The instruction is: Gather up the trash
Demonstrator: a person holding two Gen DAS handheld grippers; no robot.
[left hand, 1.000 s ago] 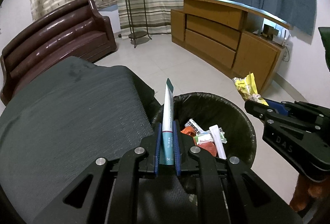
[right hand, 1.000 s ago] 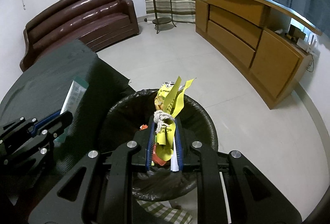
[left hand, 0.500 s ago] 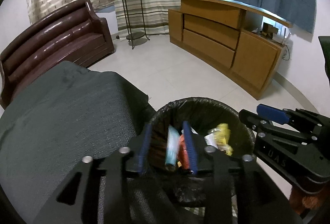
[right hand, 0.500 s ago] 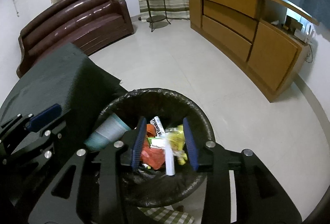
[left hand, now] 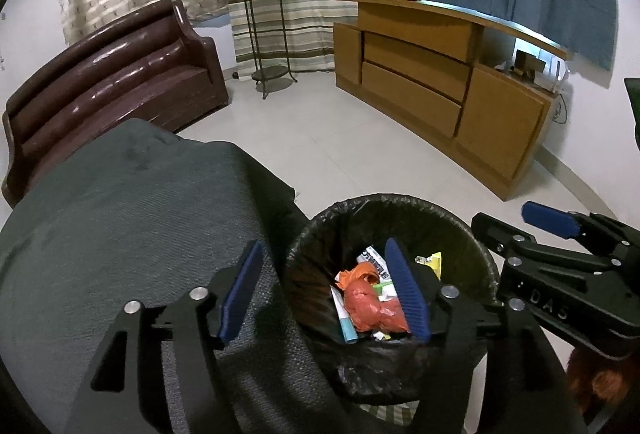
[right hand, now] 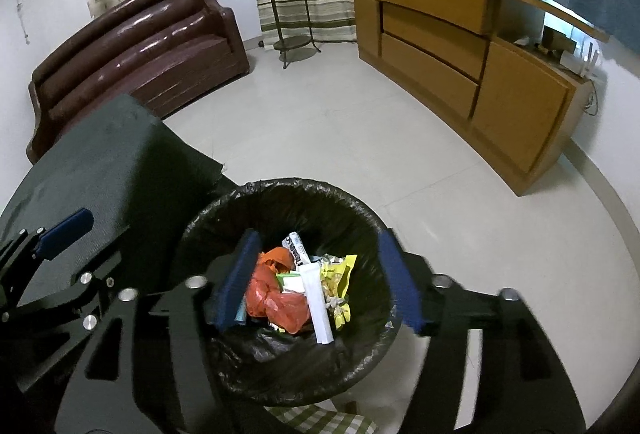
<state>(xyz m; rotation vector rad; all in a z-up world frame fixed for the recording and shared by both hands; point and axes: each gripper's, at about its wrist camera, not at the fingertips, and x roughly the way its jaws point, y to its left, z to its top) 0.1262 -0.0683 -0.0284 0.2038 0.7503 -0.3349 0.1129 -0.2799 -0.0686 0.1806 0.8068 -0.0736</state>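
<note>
A black-lined trash bin (left hand: pixel 400 200) (right hand: pixel 296 184) stands on the floor beside a cloth-covered table. Inside lie an orange plastic bag (left hand: pixel 368 302) (right hand: pixel 272 298), a yellow wrapper (left hand: pixel 432 260) (right hand: pixel 340 274), a teal tube (left hand: pixel 347 330) and a white strip (right hand: pixel 318 306). My left gripper (left hand: pixel 323 246) hovers over the bin's left rim; its jaws are opening and grip nothing. My right gripper (right hand: pixel 319 238) hangs over the bin's middle, jaws also opening and holding nothing. Each gripper shows at the edge of the other's view: the right gripper (left hand: pixel 552 222) and the left gripper (right hand: pixel 66 230).
The dark grey cloth-covered table (left hand: pixel 120 214) is left of the bin. Farther off are a brown sofa (left hand: pixel 108 74), a metal plant stand (left hand: pixel 260 34) and a long wooden cabinet (left hand: pixel 440 74). A checkered cloth (right hand: pixel 320 418) lies under the bin on the pale tiled floor.
Both grippers went from shut to wide. The teal tube left the left gripper and the yellow wrapper left the right one; both now lie in the bin.
</note>
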